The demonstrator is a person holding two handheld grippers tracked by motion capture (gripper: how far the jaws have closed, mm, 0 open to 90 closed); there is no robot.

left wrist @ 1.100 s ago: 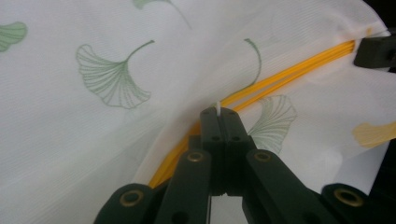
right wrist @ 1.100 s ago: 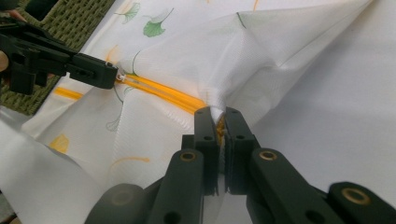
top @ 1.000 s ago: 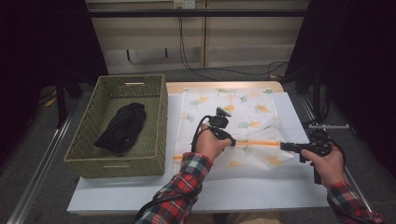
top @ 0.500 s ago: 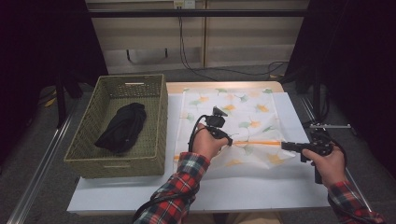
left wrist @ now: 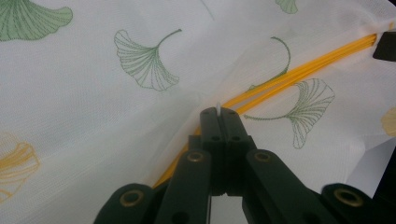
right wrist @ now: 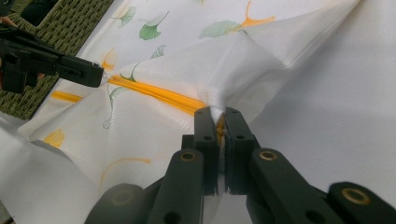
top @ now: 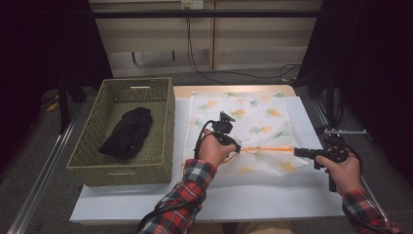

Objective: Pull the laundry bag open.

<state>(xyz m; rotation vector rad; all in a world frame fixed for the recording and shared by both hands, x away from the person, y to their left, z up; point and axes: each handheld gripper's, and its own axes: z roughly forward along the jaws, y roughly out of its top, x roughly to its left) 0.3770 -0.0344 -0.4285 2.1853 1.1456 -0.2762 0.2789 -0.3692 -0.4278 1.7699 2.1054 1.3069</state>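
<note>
High view puts your left gripper [top: 237, 146] and right gripper [top: 298, 152] along the yellow band [top: 272, 149] of the ginkgo-print cloth [top: 253, 117], which lies spread on the table [top: 243, 204] right of the wicker basket [top: 160, 161]. Both pairs of jaws are pressed together, each pinching a ridge of fabric at that band. You have your two holds, and a black bundle [top: 124, 131] already sits in the basket, so by my reading the fold itself is not yet made.
</note>
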